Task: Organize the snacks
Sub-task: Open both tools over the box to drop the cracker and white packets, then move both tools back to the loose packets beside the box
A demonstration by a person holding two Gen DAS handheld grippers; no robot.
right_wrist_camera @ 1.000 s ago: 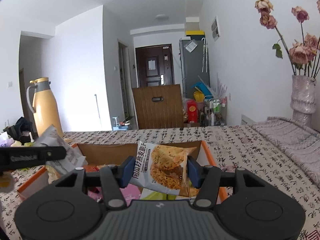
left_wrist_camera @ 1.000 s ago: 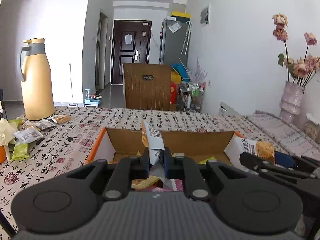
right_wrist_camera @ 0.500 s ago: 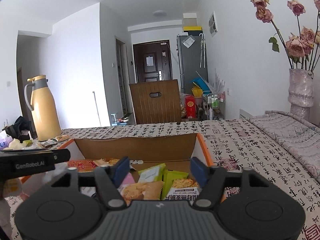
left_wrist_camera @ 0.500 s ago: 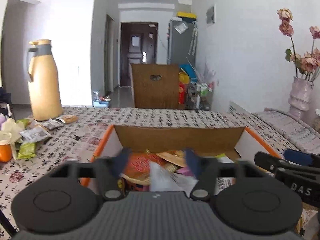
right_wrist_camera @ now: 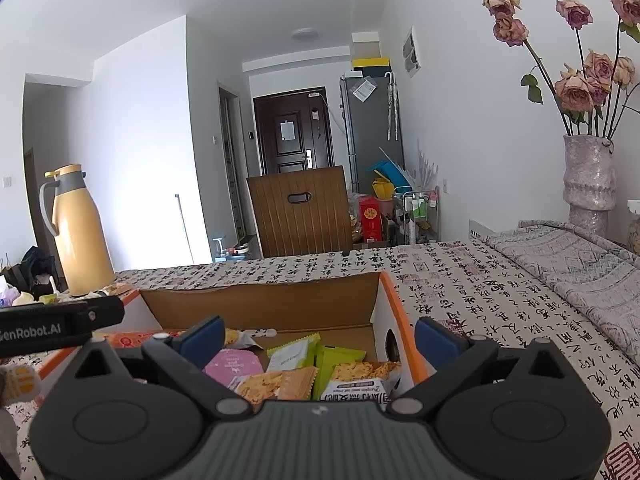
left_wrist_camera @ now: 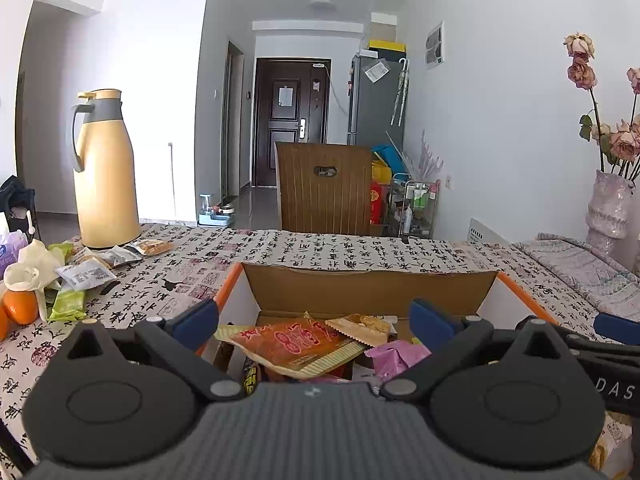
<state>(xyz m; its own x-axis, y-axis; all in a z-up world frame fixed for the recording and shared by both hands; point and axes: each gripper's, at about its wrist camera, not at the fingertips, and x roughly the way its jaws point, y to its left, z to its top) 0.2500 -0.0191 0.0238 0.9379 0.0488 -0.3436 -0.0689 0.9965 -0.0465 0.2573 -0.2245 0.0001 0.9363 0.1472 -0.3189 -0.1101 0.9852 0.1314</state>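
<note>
An open cardboard box [left_wrist_camera: 372,288] with orange edges sits on the table and holds several snack packets, among them a red-orange packet [left_wrist_camera: 296,344] and a pink one [left_wrist_camera: 394,356]. My left gripper [left_wrist_camera: 314,322] is open and empty above the box's left part. In the right wrist view the box [right_wrist_camera: 260,304] holds a pink round packet [right_wrist_camera: 234,366], green packets [right_wrist_camera: 340,360] and a cracker packet [right_wrist_camera: 360,378]. My right gripper [right_wrist_camera: 320,338] is open and empty above the box's right part. More loose snack packets [left_wrist_camera: 86,274] lie at the table's left.
A yellow thermos jug [left_wrist_camera: 104,172] stands at the far left of the table, with oranges [left_wrist_camera: 20,306] and a white cloth nearby. A vase of dried roses [right_wrist_camera: 588,176] stands at the right. A wooden chair back [left_wrist_camera: 324,192] is beyond the table's far edge.
Both grippers opened and let their snack packets fall into the box. The left one had held a white packet, the right one a cracker packet. Both grippers now hover empty over the box.
</note>
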